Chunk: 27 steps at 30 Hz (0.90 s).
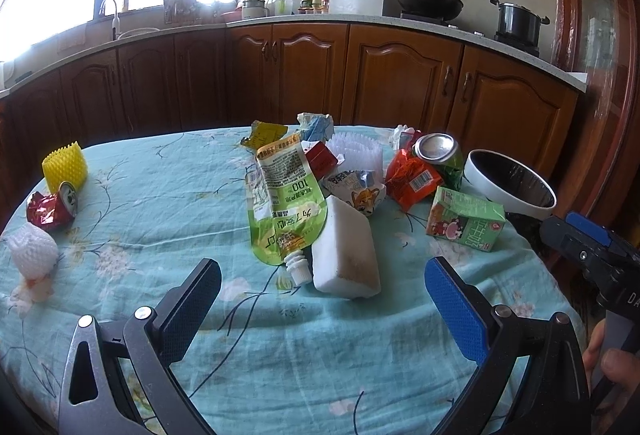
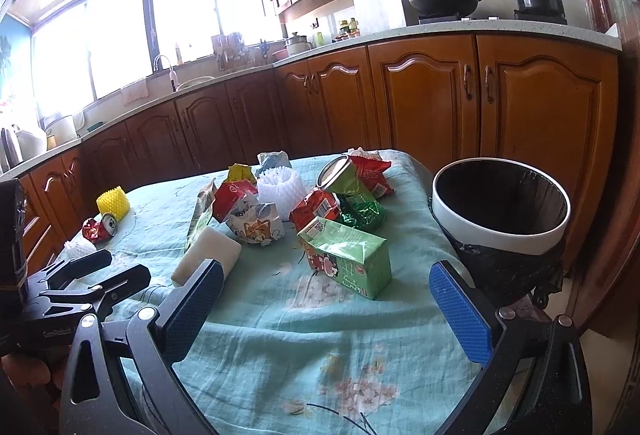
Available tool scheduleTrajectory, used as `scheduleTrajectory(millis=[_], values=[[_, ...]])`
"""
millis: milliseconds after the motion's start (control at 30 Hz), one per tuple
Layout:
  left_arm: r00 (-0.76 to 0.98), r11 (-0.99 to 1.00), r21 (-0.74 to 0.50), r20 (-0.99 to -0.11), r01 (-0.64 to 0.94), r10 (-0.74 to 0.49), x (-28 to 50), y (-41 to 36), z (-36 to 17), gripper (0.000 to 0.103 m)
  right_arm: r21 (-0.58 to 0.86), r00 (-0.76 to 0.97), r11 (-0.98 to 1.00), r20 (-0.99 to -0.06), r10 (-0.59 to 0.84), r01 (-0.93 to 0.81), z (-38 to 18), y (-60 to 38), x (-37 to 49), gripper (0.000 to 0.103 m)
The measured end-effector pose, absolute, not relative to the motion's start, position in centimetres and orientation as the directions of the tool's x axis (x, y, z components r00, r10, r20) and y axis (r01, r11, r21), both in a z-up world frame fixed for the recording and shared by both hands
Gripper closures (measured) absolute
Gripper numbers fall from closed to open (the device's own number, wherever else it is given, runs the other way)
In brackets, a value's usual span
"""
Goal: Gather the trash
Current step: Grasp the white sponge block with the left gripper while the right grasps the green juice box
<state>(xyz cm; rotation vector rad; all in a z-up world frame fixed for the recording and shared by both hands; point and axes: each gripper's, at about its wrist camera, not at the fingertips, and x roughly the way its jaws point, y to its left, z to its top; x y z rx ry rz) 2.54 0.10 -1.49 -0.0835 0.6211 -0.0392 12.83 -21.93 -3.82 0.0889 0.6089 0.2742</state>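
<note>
Trash litters the floral tablecloth point(image 1: 160, 203): a green spouted pouch point(image 1: 280, 203), white sponge point(image 1: 344, 255) and green milk carton point(image 2: 348, 255). Just beside the table stands a white bin point(image 2: 500, 235). Left gripper point(image 1: 320, 295) and right gripper point(image 2: 326, 299) hover wide open, empty.

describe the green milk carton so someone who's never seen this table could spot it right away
Start at the white-rimmed trash bin beside the table's right edge. The green carton lies on the teal tablecloth just left of it, in front of the crushed green can. It is the only boxy, uncrushed green pack, with a cartoon print on its side.
</note>
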Motion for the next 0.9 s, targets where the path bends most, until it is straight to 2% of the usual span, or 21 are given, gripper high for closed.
scheduleTrajectory(millis=[467, 567, 700, 733, 767, 800, 867, 900], values=[[0.709, 0.989, -0.144, -0.695, 0.025, -0.119, 8.8, 0.4, -3.4, 0.007, 0.178, 0.657, 0.935, -0.671, 0.344, -0.308, -6.5, -22.9, 19.2, 0.000], [0.694, 0.989, -0.144, -0.709, 0.028, -0.123, 10.0, 0.0, -3.9, 0.011, 0.172, 0.629, 0.926, -0.691, 0.356, -0.336, -7.2, -22.5, 20.7, 0.001], [0.672, 0.988, -0.148, -0.728, 0.035, -0.133, 11.2, -0.3, -4.5, 0.026, 0.159, 0.586, 0.919, -0.728, 0.357, -0.361, -8.5, -22.0, 22.4, 0.003], [0.668, 0.988, -0.151, -0.731, 0.035, -0.136, 11.4, -0.3, -4.6, 0.031, 0.162, 0.572, 0.916, -0.737, 0.360, -0.368, -8.8, -21.8, 22.7, 0.008], [0.664, 0.987, -0.156, -0.735, 0.037, -0.141, 11.6, -0.3, -4.7, 0.034, 0.164, 0.558, 0.913, -0.746, 0.363, -0.374, -9.1, -21.7, 23.0, 0.018], [0.660, 0.987, -0.159, -0.737, 0.039, -0.144, 11.7, -0.4, -4.8, 0.041, 0.167, 0.547, 0.911, -0.754, 0.365, -0.378, -9.3, -21.7, 23.1, 0.024], [0.650, 0.985, -0.167, -0.743, 0.052, -0.161, 11.9, -0.6, -4.9, 0.061, 0.170, 0.530, 0.910, -0.766, 0.364, -0.379, -9.7, -21.6, 23.2, 0.049], [0.642, 0.983, -0.174, -0.747, 0.062, -0.173, 12.0, -0.7, -5.0, 0.065, 0.172, 0.526, 0.910, -0.769, 0.363, -0.376, -9.8, -21.7, 23.2, 0.055]])
